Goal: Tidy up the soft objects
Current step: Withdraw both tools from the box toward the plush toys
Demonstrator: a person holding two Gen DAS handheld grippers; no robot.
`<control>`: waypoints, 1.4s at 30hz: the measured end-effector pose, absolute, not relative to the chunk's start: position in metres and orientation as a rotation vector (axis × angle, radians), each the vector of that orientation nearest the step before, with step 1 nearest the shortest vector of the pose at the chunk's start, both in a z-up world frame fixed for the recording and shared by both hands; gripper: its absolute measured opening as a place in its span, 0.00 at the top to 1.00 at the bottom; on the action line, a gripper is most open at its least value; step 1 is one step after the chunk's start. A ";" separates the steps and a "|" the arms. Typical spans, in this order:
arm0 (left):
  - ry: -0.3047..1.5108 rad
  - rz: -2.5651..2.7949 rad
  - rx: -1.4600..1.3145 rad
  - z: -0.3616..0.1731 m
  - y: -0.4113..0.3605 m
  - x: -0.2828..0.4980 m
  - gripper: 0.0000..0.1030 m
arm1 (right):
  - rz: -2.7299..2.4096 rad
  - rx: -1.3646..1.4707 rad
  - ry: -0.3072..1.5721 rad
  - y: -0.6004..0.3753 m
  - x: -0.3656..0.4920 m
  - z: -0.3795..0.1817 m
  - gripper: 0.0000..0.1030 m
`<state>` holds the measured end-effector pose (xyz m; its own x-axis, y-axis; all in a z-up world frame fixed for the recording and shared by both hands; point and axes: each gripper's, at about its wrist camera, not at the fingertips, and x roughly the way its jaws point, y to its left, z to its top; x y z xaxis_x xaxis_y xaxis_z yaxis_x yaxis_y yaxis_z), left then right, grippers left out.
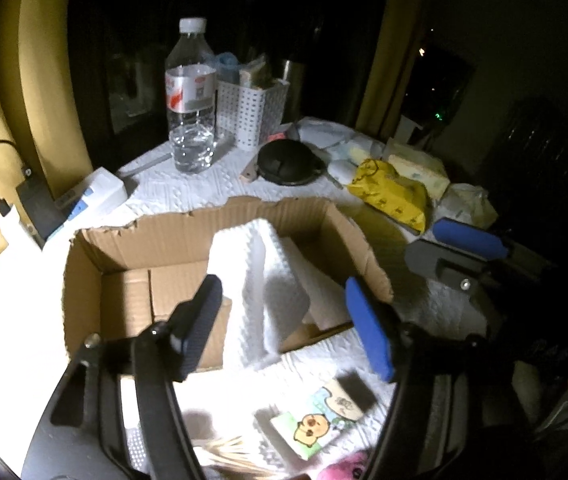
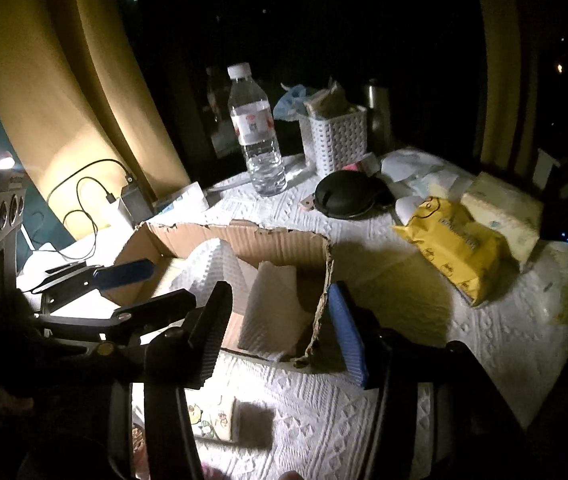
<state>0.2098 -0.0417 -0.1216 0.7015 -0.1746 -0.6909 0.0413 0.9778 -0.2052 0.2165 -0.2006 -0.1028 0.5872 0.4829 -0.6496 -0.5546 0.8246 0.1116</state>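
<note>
Cardboard box (image 1: 132, 248) holds white paper towel (image 1: 268, 280) | bottle (image 1: 191, 96) label unreadable | left claw (image 1: 287, 320), right claw (image 2: 280, 332) spread, empty

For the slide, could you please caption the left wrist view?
Open left gripper above torn brown cardboard box holding white embossed paper towel.

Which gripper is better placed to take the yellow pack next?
Probably the right gripper: its open jaws are empty, and the yellow pack lies on its side of the box.
</note>
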 end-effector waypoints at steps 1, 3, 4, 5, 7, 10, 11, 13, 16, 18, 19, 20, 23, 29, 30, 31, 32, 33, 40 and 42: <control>0.781 -0.121 -0.177 -0.119 -0.042 0.207 0.36 | 0.604 -0.110 0.718 -0.202 0.213 -0.100 0.48; 0.770 -0.122 -0.175 -0.114 -0.043 0.201 0.35 | 0.602 -0.114 0.708 -0.203 0.207 -0.096 0.46; 0.763 -0.122 -0.172 -0.110 -0.044 0.198 0.35 | 0.601 -0.114 0.704 -0.203 0.204 -0.095 0.44; 0.759 -0.121 -0.170 -0.108 -0.044 0.195 0.35 | 0.601 -0.115 0.701 -0.204 0.202 -0.093 0.41; 0.743 -0.115 -0.165 -0.101 -0.045 0.187 0.34 | 0.600 -0.116 0.691 -0.205 0.195 -0.089 0.37; 0.725 -0.110 -0.162 -0.093 -0.044 0.176 0.29 | 0.597 -0.120 0.675 -0.206 0.185 -0.083 0.36; 0.717 -0.109 -0.161 -0.090 -0.044 0.172 0.28 | 0.597 -0.120 0.672 -0.206 0.183 -0.081 0.36; 0.704 -0.108 -0.161 -0.084 -0.043 0.163 0.27 | 0.596 -0.122 0.662 -0.207 0.175 -0.076 0.35; 0.691 -0.106 -0.160 -0.078 -0.041 0.152 0.26 | 0.595 -0.127 0.652 -0.207 0.165 -0.071 0.35; 0.685 -0.105 -0.160 -0.075 -0.040 0.143 0.26 | 0.595 -0.131 0.648 -0.207 0.159 -0.069 0.35; 0.683 -0.105 -0.160 -0.074 -0.039 0.139 0.26 | 0.595 -0.133 0.646 -0.207 0.155 -0.068 0.35; 0.680 -0.104 -0.161 -0.073 -0.038 0.136 0.26 | 0.594 -0.133 0.645 -0.206 0.153 -0.067 0.35; 0.671 -0.098 -0.163 -0.070 -0.034 0.123 0.26 | 0.593 -0.137 0.640 -0.204 0.143 -0.065 0.35; 0.662 -0.084 -0.172 -0.069 -0.024 0.100 0.26 | 0.591 -0.143 0.643 -0.202 0.126 -0.067 0.35; 0.662 -0.081 -0.174 -0.070 -0.022 0.096 0.26 | 0.589 -0.144 0.644 -0.202 0.124 -0.068 0.35; 0.664 -0.078 -0.176 -0.072 -0.020 0.093 0.26 | 0.588 -0.145 0.647 -0.202 0.121 -0.070 0.35; 0.666 -0.075 -0.179 -0.073 -0.018 0.090 0.26 | 0.586 -0.144 0.650 -0.202 0.118 -0.071 0.35; 0.669 -0.073 -0.180 -0.075 -0.017 0.087 0.26 | 0.586 -0.142 0.653 -0.203 0.116 -0.073 0.35; 0.698 -0.056 -0.186 -0.091 -0.009 0.069 0.26 | 0.586 -0.144 0.689 -0.200 0.099 -0.093 0.35; 0.711 -0.049 -0.186 -0.098 -0.008 0.065 0.26 | 0.587 -0.146 0.700 -0.199 0.095 -0.099 0.35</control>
<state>0.0646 -0.0076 -0.0977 0.7575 -0.1083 -0.6438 -0.0183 0.9822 -0.1868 0.0953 -0.1994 -0.0986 0.6116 0.4596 -0.6440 -0.5545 0.8296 0.0655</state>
